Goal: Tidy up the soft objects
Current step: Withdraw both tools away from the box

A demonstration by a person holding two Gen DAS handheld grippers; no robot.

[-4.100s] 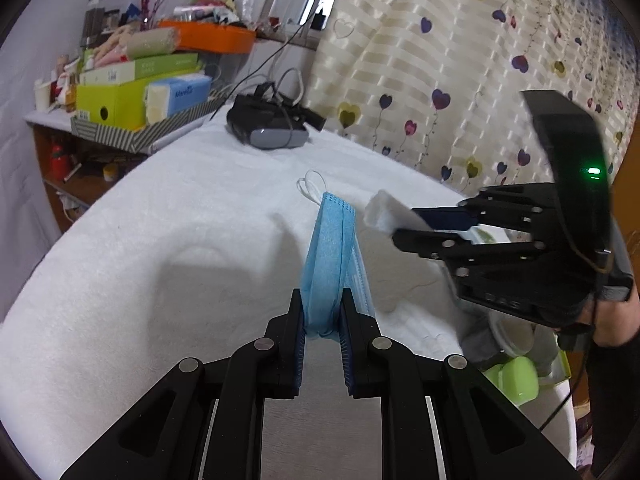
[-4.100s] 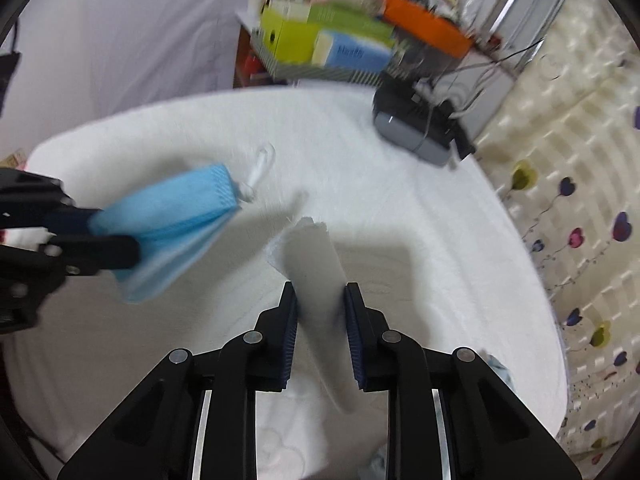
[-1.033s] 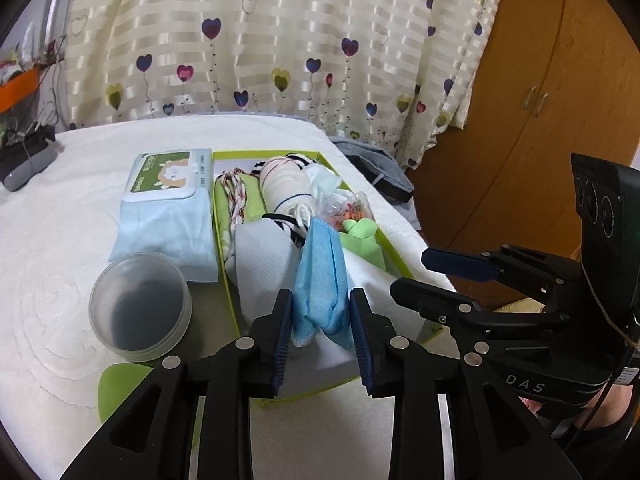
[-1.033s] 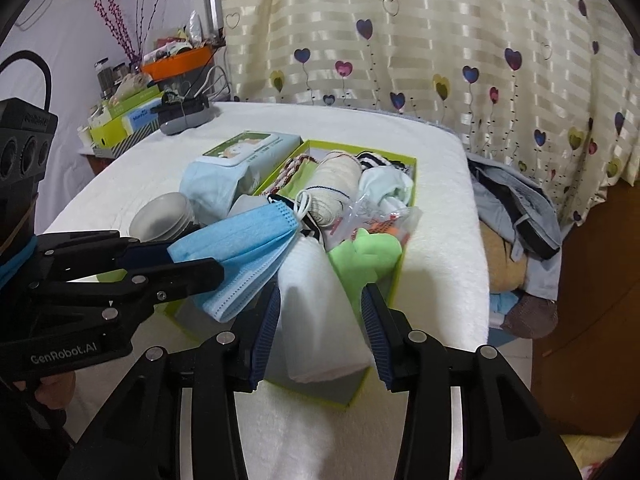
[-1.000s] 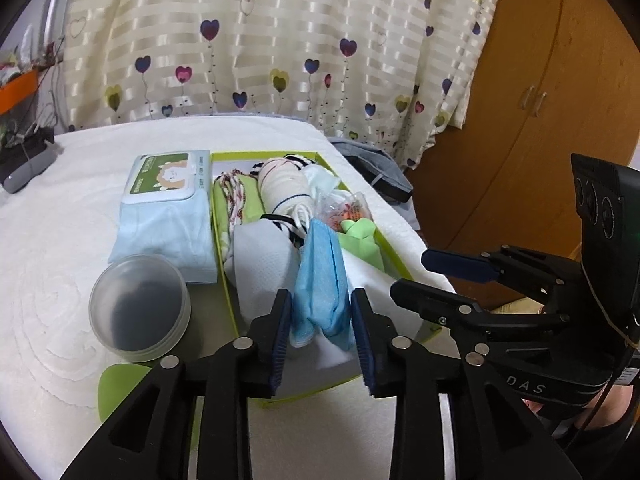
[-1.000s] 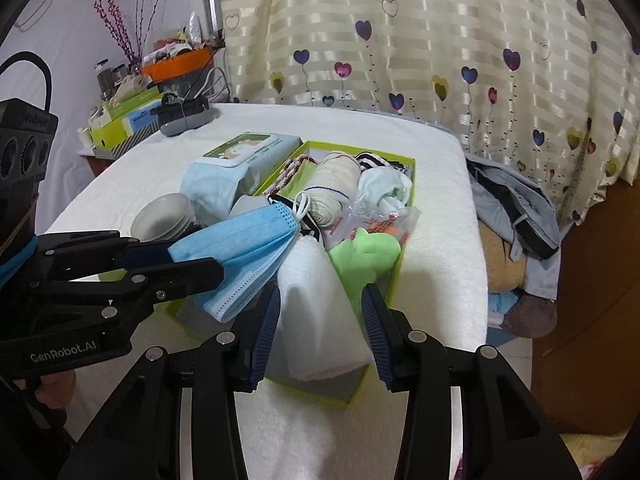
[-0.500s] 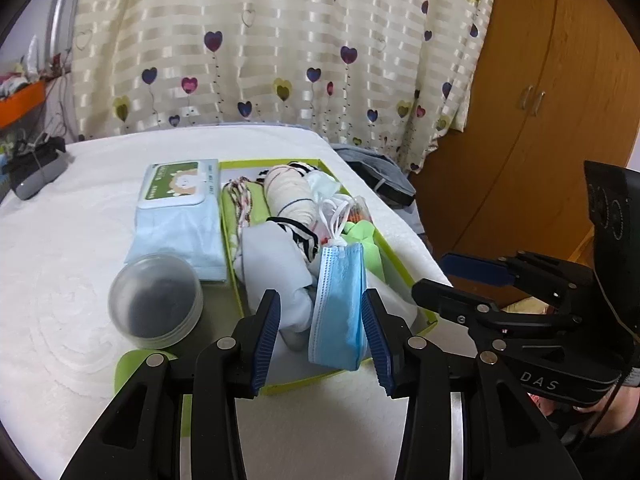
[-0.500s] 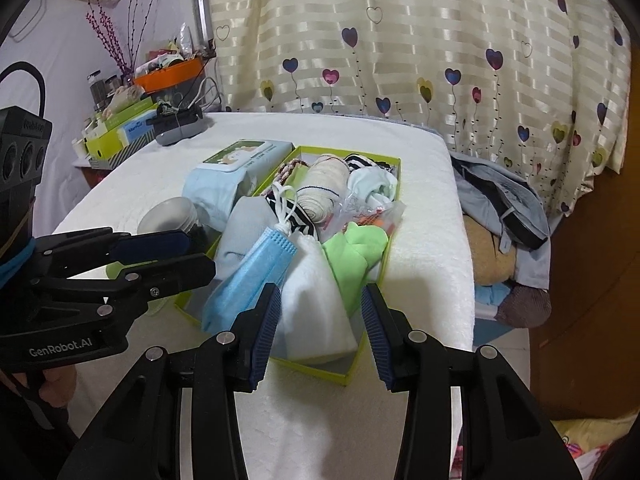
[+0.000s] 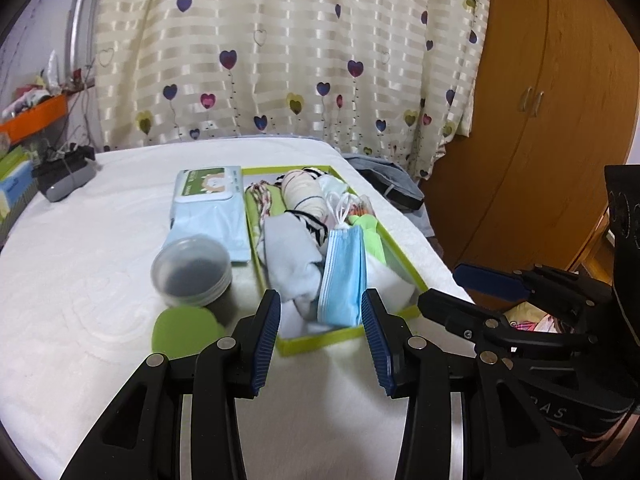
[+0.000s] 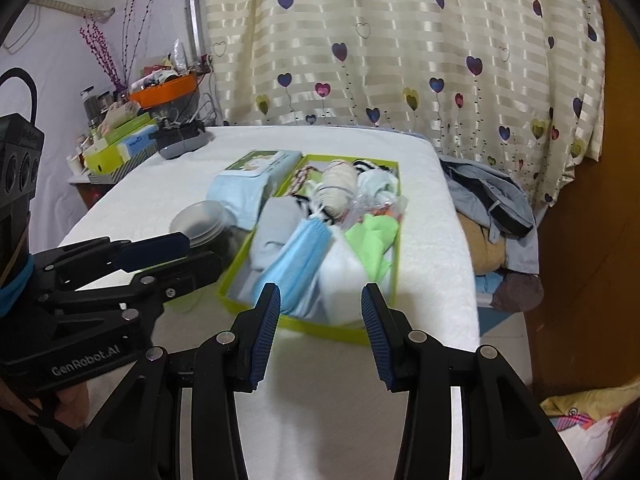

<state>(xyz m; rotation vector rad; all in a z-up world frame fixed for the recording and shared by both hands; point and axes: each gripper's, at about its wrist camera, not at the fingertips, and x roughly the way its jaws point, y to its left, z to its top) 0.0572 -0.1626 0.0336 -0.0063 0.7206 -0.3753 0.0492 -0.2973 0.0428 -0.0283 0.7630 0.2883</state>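
Left gripper [image 9: 320, 320] fingers have just spread wide, nothing between; pleated blue face mask [image 9: 342, 276] released since a second ago, now in lime-green cardboard box [image 9: 394, 250] beside white folded cloth [image 10: 340, 276]. Right gripper [image 10: 320, 320] fingers wide, empty, backed off. Both items stowed; next soft item likely.

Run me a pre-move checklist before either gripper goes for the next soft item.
1. Blue face mask released into the green box: ok, it lies in the box, clear of both pads.
2. Left gripper empty: ok, jaws have just been opening, nothing between them.
3. Right gripper empty: ok, jaws apart, nothing held.
4. White folded cloth inside the box: ok.
5. Everything below the box rim: not ok, the mask sticks up above it.
6. Soft items left outside the box: cannot tell.
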